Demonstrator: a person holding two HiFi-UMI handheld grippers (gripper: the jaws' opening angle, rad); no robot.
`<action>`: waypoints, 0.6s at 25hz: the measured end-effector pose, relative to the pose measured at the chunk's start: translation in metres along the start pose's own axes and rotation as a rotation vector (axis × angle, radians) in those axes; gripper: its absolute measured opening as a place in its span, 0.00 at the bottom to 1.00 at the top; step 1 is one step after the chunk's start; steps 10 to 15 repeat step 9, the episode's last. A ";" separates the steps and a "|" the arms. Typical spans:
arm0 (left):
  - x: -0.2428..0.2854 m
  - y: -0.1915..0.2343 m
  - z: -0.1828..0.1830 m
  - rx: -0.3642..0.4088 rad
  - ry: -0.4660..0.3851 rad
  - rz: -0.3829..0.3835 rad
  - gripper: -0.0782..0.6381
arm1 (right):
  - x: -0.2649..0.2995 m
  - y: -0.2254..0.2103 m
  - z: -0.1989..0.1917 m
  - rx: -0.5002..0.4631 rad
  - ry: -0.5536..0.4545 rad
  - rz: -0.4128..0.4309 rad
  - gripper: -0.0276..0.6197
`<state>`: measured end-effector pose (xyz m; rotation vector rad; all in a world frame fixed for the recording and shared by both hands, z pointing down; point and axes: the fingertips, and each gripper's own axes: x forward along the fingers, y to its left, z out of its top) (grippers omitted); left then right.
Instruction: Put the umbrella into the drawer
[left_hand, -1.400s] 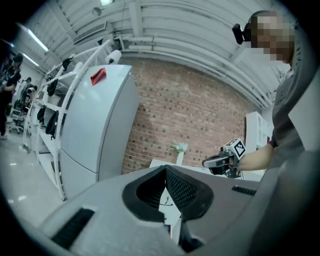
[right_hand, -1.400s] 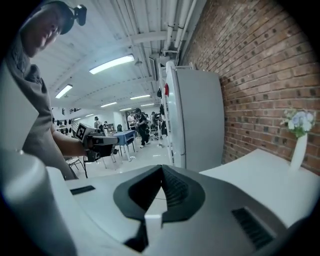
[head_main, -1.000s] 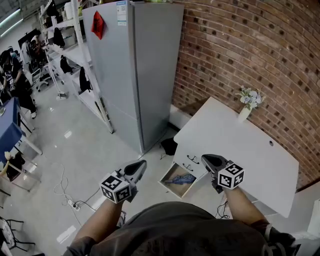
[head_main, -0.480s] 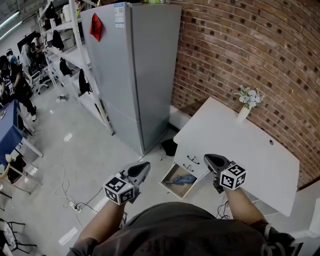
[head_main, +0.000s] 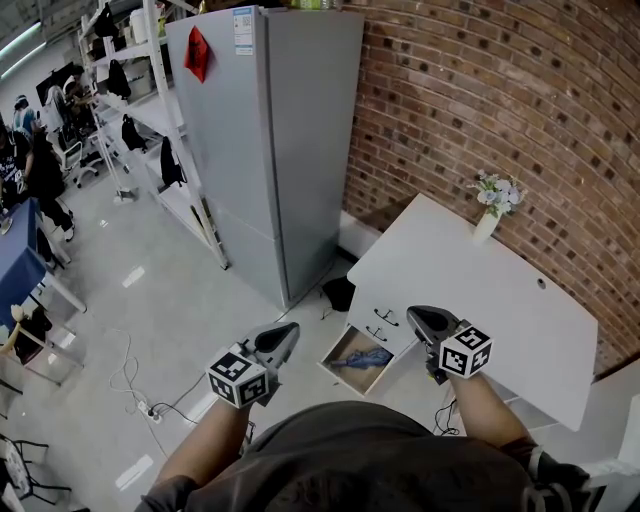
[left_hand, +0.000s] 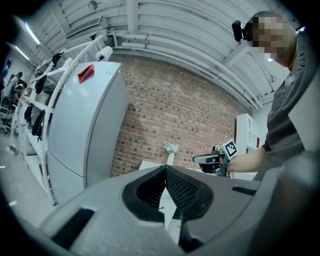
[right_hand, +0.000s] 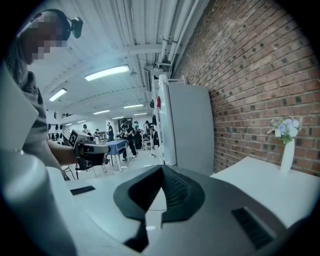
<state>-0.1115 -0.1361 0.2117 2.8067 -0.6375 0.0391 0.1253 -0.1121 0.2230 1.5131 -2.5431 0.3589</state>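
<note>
A blue folded umbrella (head_main: 360, 357) lies inside the open lower drawer (head_main: 338, 372) of the white desk (head_main: 470, 300), seen in the head view. My left gripper (head_main: 281, 338) is held out over the floor to the left of the drawer, shut with nothing between its pads (left_hand: 172, 187). My right gripper (head_main: 422, 322) hovers above the desk's front edge, right of the drawer, also shut and empty, its pads (right_hand: 167, 187) meeting at the tip. Neither gripper touches the umbrella.
A grey fridge (head_main: 270, 140) stands left of the desk against the brick wall (head_main: 500, 100). A white vase with flowers (head_main: 492, 208) sits at the desk's back edge. Shelving (head_main: 140, 110) and people are far left. A cable (head_main: 150, 405) lies on the floor.
The left gripper shifted slightly right and up between one second ago and half a second ago. Since then both grippers and the drawer look unchanged.
</note>
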 end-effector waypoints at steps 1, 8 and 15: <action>-0.002 0.000 0.000 0.000 -0.002 0.002 0.12 | -0.001 0.001 0.000 -0.002 0.000 0.001 0.03; -0.010 -0.001 -0.003 -0.006 -0.005 0.016 0.12 | -0.007 0.001 -0.001 -0.001 -0.002 -0.002 0.03; -0.011 -0.002 -0.003 -0.013 -0.009 0.015 0.12 | -0.008 0.001 -0.001 0.001 -0.002 -0.003 0.03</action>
